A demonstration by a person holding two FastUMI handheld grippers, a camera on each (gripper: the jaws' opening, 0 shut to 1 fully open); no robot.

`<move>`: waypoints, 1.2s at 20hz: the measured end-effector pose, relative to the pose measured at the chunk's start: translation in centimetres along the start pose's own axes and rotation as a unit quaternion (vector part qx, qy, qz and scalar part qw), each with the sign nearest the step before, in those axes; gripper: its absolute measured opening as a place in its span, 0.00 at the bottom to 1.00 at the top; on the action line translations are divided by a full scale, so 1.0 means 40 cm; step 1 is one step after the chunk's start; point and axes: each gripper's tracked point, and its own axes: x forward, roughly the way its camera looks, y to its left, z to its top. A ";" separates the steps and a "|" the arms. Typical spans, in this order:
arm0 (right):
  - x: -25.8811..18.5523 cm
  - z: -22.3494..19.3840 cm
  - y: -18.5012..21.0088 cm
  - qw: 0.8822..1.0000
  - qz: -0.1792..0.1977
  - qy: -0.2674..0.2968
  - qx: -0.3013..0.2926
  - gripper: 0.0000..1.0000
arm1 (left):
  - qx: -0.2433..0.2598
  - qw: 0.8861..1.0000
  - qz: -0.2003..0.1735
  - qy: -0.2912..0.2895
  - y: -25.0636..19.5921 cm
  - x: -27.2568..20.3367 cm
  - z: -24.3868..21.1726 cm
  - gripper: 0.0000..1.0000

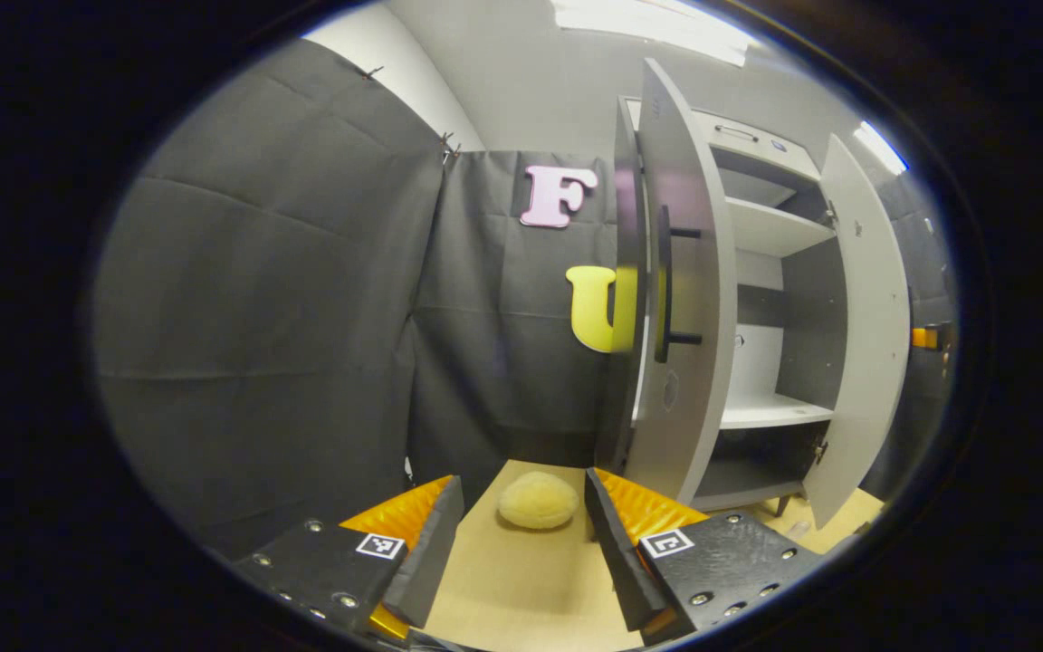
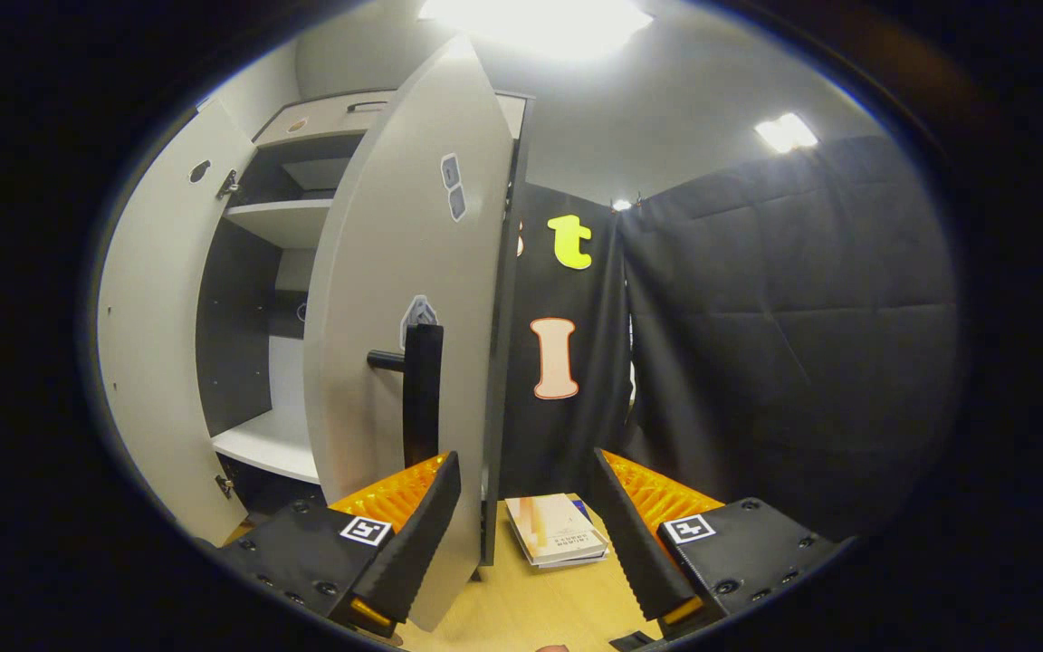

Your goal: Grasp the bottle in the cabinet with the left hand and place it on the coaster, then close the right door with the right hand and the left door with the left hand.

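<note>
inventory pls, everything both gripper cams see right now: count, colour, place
cabinet: 1, grey with white shelves, standing on the table, both doors open
left door: 1, grey with a black bar handle, swung open, seen in the left gripper view
right door: 1, grey with a black bar handle, swung open, seen in the right gripper view
round pad: 1, pale yellow, on the table left of the cabinet
books: small stack, light covers, on the table right of the cabinet
table: 1, light wood
left gripper: 1, open, holding nothing
right gripper: 1, open, holding nothing
</note>
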 end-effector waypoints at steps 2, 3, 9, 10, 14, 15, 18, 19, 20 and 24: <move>0.007 0.006 0.028 1.000 0.006 -0.004 0.014 0.89 | -0.002 1.000 0.002 0.001 0.013 -0.001 -0.004 0.79; 0.012 0.007 0.041 1.000 0.011 -0.004 0.021 0.89 | -0.001 1.000 0.004 0.001 0.023 -0.001 -0.005 0.79; 0.040 -0.005 0.131 0.998 0.044 0.001 0.037 0.89 | 0.006 1.000 0.021 0.006 0.071 -0.006 -0.013 0.79; 0.042 -0.011 0.133 0.998 0.051 0.002 0.036 0.93 | 0.007 1.000 0.024 0.006 0.073 -0.006 -0.012 0.80; 0.060 -0.022 0.201 0.997 0.077 0.007 0.024 0.89 | 0.008 1.000 0.030 0.006 0.080 -0.008 -0.013 0.79; 0.064 -0.022 0.225 0.997 0.080 0.006 0.022 0.93 | 0.008 0.999 0.031 0.007 0.083 -0.009 -0.015 0.79; 0.059 -0.022 0.233 0.997 0.079 -0.001 0.012 0.95 | 0.010 0.999 0.033 0.006 0.088 -0.009 -0.010 0.79; 0.054 -0.024 0.230 0.997 0.080 -0.002 0.011 0.95 | 0.011 0.999 0.035 0.006 0.091 -0.010 -0.009 0.79; 0.048 -0.028 0.224 0.997 0.080 -0.003 0.011 0.95 | 0.012 0.999 0.035 0.007 0.091 -0.011 -0.004 0.78; 0.020 -0.055 0.193 0.997 0.081 -0.003 0.004 0.96 | 0.011 1.000 0.019 -0.002 0.078 0.039 0.060 0.78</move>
